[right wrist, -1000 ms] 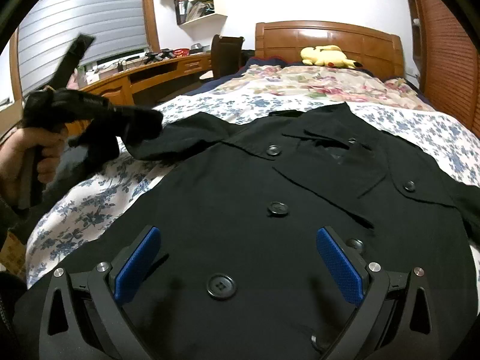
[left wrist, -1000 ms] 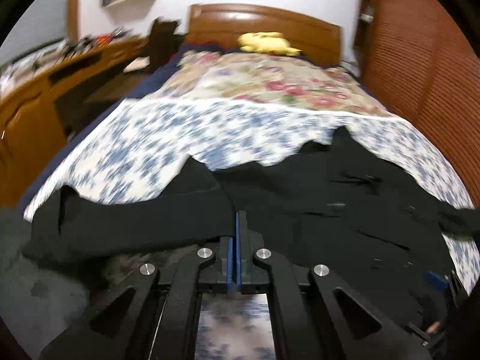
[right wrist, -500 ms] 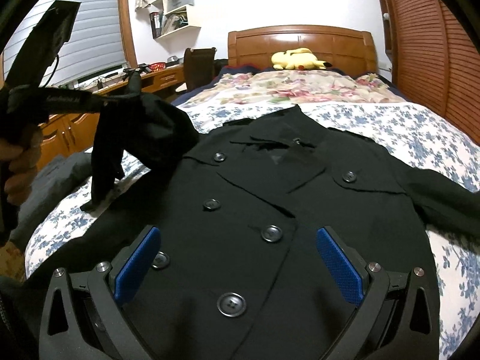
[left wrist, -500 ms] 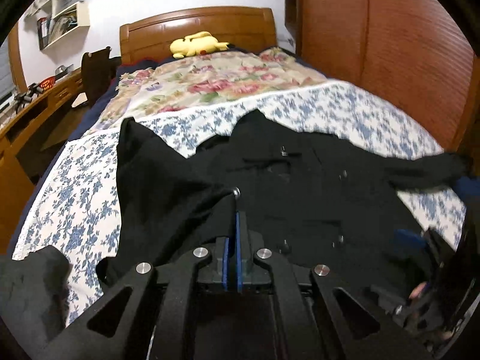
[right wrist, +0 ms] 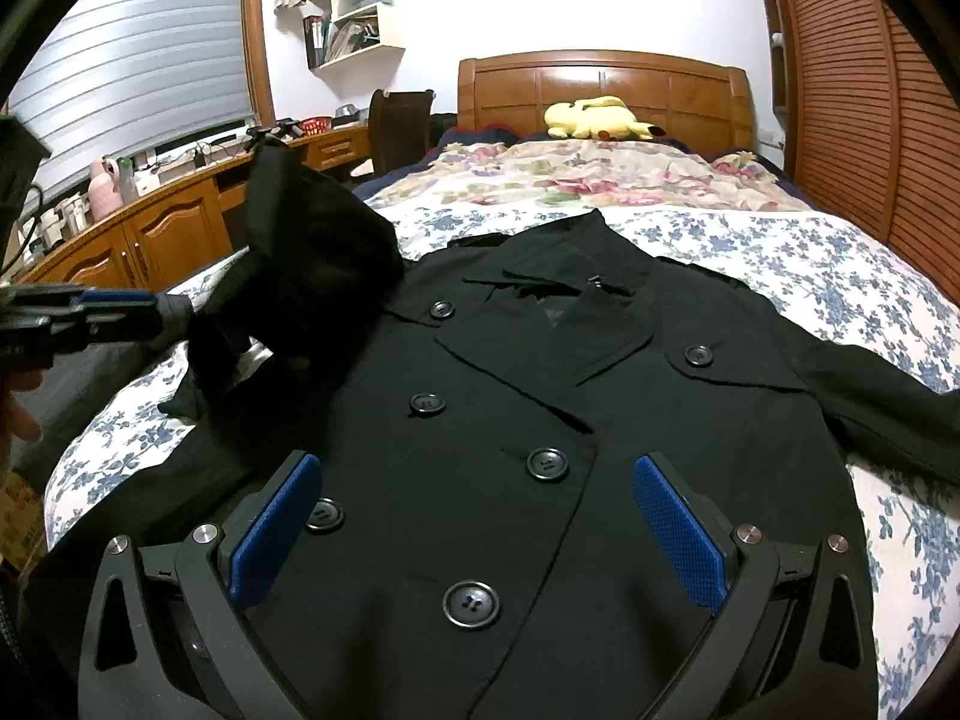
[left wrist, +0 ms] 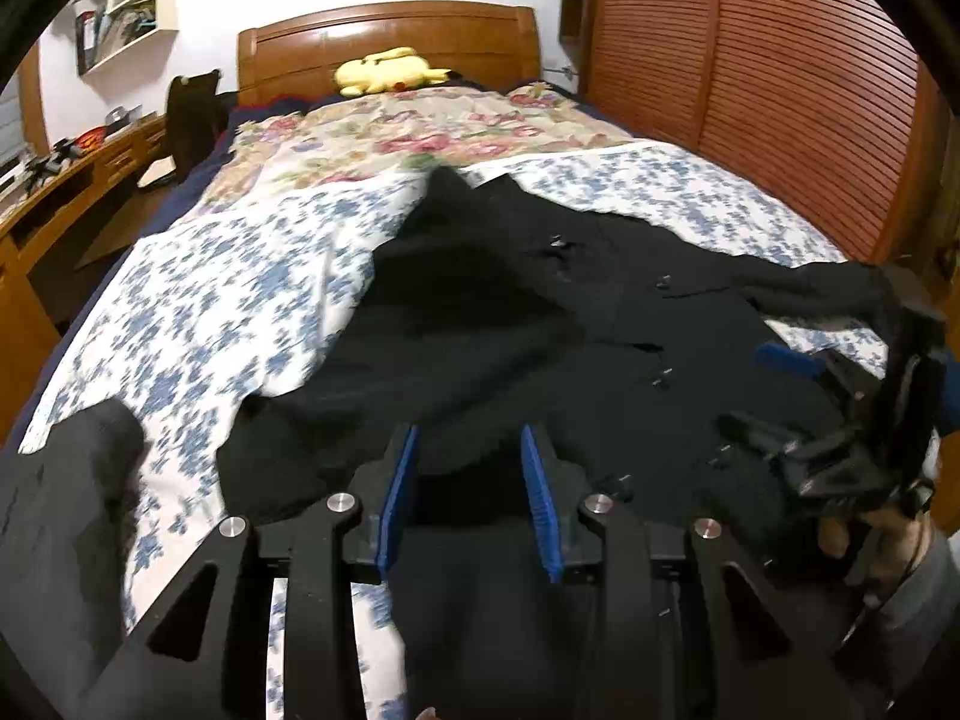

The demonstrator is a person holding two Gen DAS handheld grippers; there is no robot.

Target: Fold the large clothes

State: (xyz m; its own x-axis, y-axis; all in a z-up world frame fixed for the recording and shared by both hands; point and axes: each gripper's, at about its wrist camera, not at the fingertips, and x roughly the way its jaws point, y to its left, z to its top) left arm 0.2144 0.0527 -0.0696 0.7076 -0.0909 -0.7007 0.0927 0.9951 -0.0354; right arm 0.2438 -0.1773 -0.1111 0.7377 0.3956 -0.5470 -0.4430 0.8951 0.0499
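Folding the sleeve (right wrist: pixel 312 264) inward is the step I am on: my left gripper (left wrist: pixel 471 480) has its jaws opening, blue pads apart with dark cloth lying between them but no longer pinched, so I read this as the release of the sleeve onto the coat's front. The black coat (right wrist: pixel 540 420) lies face up across the foot end of the bed (right wrist: pixel 810 258), collar toward the headboard (right wrist: pixel 600 81), buttons showing, its other sleeve (right wrist: pixel 888 402) stretched toward the bed's right edge. My right gripper (right wrist: pixel 474 522) hovers over the coat's lower front with its jaws wide and nothing between them. Next, I judge, the left should back clear without dragging the cloth, and the right should go for the outstretched sleeve and bring it across likewise; the thick fabric may spring back if dropped loosely. The bedsheet (left wrist: pixel 210 300) is white with blue flowers, a floral quilt (left wrist: pixel 420 138) beyond it and a yellow plush toy (right wrist: pixel 594 117) by the headboard. A wooden desk (right wrist: pixel 180 222) runs along the left wall under a shuttered window, and slatted wooden doors (left wrist: pixel 750 90) stand on the right.
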